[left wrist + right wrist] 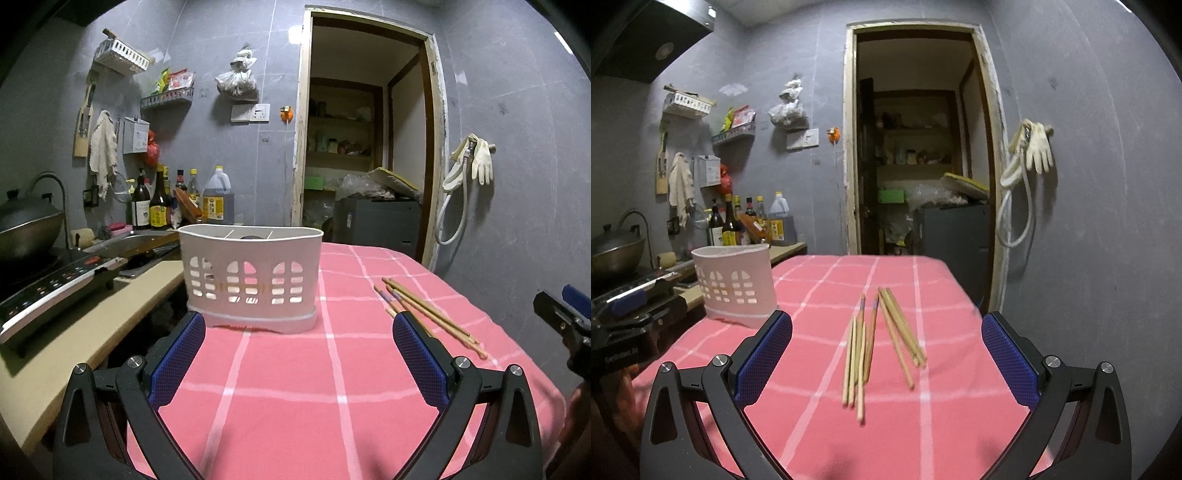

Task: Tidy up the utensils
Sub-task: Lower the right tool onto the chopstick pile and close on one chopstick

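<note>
A white slotted utensil holder stands upright on the pink checked tablecloth, straight ahead of my left gripper. That gripper is open and holds nothing. Several wooden chopsticks lie loose on the cloth to the holder's right. In the right wrist view the same chopsticks lie scattered between and just ahead of my right gripper, which is open and above the cloth. The holder stands to the left there. The right gripper's body shows at the left wrist view's right edge.
A counter with an induction hob, a wok and a sink adjoins the table's left side. Bottles stand along the back wall. A doorway opens behind the table. Gloves and a hose hang on the right wall.
</note>
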{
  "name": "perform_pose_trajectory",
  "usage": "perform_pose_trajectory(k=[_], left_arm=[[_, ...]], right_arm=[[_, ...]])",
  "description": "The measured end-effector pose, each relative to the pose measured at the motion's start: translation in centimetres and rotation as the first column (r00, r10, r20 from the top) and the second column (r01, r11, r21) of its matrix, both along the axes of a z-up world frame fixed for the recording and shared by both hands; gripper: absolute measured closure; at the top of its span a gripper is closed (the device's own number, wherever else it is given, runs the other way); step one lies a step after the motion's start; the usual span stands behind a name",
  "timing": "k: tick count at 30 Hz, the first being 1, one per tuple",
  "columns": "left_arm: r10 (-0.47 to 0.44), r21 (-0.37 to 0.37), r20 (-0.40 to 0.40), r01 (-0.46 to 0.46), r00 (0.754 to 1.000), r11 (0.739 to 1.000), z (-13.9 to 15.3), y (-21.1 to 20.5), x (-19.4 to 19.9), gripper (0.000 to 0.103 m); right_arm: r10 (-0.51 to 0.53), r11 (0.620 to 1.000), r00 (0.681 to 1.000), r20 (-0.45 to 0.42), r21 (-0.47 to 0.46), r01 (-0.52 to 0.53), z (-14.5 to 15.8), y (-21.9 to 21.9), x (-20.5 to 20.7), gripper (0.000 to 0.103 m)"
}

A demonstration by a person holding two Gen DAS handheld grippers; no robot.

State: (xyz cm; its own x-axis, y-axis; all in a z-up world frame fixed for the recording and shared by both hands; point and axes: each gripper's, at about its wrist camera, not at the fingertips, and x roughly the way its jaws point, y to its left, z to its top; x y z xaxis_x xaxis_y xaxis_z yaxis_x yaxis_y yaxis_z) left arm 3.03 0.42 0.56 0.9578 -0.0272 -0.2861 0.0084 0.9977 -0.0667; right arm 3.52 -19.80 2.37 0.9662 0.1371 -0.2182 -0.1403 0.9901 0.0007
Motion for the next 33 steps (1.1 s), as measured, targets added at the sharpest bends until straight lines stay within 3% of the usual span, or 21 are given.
perform_pose_trajectory(k=[5,10,16,21,27,33], left_arm=[[-0.010,-0.022,-0.041,0.009,0.999,1.000,1.5,-0.5,2.7,0.004],[-0.025,-0.013,-0.070,0.024,0.997,1.000,2.5,-1.8,5.7,0.004],[-0.059,0.032,-0.130,0.063,0.990,0.997,1.4,-4.2,9.1,0.004],[-0.097,0.050,-0.228,0.111,0.969,0.993,0.1,-5.9,12.2,0.004],[-0.145,0.050,-0.328,0.171,0.934,0.984,-1.5,-7.2,16.0,0.005],[-0.199,0.020,-0.415,0.227,0.888,0.974,-3.4,-8.3,18.3,0.021]], right_arm=[[0.025,0.999,0.999,-0.019,-0.043,-0.026,1.6,-1.1,3.2,0.000],[0.037,0.998,0.995,-0.095,-0.054,-0.042,2.3,-2.7,7.5,0.000],[0.092,0.994,0.982,-0.163,-0.037,-0.099,1.6,-4.5,12.4,0.000],[0.157,0.986,0.946,-0.283,-0.016,-0.169,0.2,-5.6,16.7,0.000],[0.171,0.982,0.899,-0.403,-0.001,-0.188,-1.7,-6.2,20.4,0.021],[0.199,0.972,0.837,-0.509,-0.003,-0.234,-3.8,-5.4,23.5,0.048]])
